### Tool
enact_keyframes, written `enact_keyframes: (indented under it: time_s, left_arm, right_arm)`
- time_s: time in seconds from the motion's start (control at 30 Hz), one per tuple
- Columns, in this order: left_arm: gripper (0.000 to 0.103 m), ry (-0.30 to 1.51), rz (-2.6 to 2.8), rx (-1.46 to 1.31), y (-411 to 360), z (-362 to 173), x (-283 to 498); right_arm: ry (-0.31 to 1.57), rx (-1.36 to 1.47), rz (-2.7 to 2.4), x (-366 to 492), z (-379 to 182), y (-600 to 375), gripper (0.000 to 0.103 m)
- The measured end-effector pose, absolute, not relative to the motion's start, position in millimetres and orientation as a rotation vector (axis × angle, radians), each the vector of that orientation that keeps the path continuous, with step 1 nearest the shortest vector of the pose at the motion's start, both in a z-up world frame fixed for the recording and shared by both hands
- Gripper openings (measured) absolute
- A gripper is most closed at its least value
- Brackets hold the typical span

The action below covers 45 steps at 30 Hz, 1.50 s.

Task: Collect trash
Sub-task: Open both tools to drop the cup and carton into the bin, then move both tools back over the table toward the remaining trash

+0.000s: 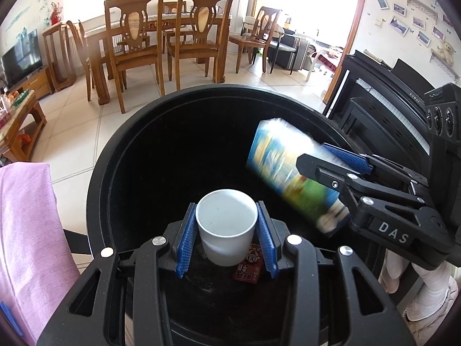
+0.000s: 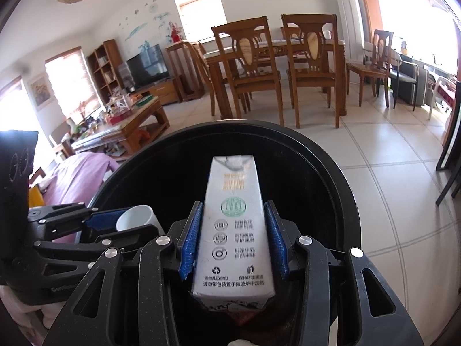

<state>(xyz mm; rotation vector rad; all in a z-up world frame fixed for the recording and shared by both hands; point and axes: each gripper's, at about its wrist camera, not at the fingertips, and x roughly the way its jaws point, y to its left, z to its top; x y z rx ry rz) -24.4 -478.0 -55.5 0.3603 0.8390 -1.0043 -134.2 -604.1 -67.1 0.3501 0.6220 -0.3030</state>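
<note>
My left gripper (image 1: 226, 206) is shut on a white paper cup (image 1: 226, 230), its blue pads pressing both sides. It holds the cup upright over the mouth of a black trash bin (image 1: 121, 132). A small red carton (image 1: 249, 268) lies at the bottom of the bin. From the right, my right gripper (image 1: 312, 152) reaches over the bin, shut on a milk carton (image 1: 279, 155). In the right wrist view the right gripper (image 2: 234, 204) clamps the grey-white milk carton (image 2: 233, 230) above the bin (image 2: 331, 155). The cup (image 2: 137, 216) shows at the left.
A pink cloth (image 1: 26, 230) lies left of the bin. A black piano (image 1: 383, 109) stands on the right. Wooden chairs (image 1: 135, 43) and a dining table (image 2: 276, 46) are across the tiled floor. A cluttered coffee table (image 2: 126, 121) stands far left.
</note>
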Motion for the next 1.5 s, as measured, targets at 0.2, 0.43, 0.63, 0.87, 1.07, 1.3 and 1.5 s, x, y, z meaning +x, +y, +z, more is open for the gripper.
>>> enact_keyframes:
  time_s: [0.2,0.43,0.63,0.87,1.07,1.3,1.5]
  left_arm:
    - [0.041,0.827,-1.016,0.362,-473,-52,-26]
    - [0.080,0.735,-1.002,0.356,-459,-36,-34]
    - [0.092,0.684,-0.967,0.355,-435,-18,-42]
    - [0.092,0.637,-0.835,0.294,-353,14,-35]
    - [0.092,0.553,-0.616,0.146,-235,40,-17]
    - [0.094,0.509,-0.344,0.113,-121,43,0]
    - [0.094,0.579,-0.306,0.081,-48,28,18]
  right_arm:
    - [0.611,0.353,-0.305,-137,-65,-604,0.057]
    - [0.561,0.346,-0.329,-147,-52,-603,0.077]
    - [0.522,0.378,-0.324,-153,-36,-595,0.094]
    - [0.529,0.341,-0.225,-126,-13,-548,0.095]
    - [0.488,0.273,-0.078,-90,14,-472,0.095]
    - [0.481,0.200,0.145,-35,38,-354,0.095]
    - [0.572,0.109,0.340,1,37,-240,0.095]
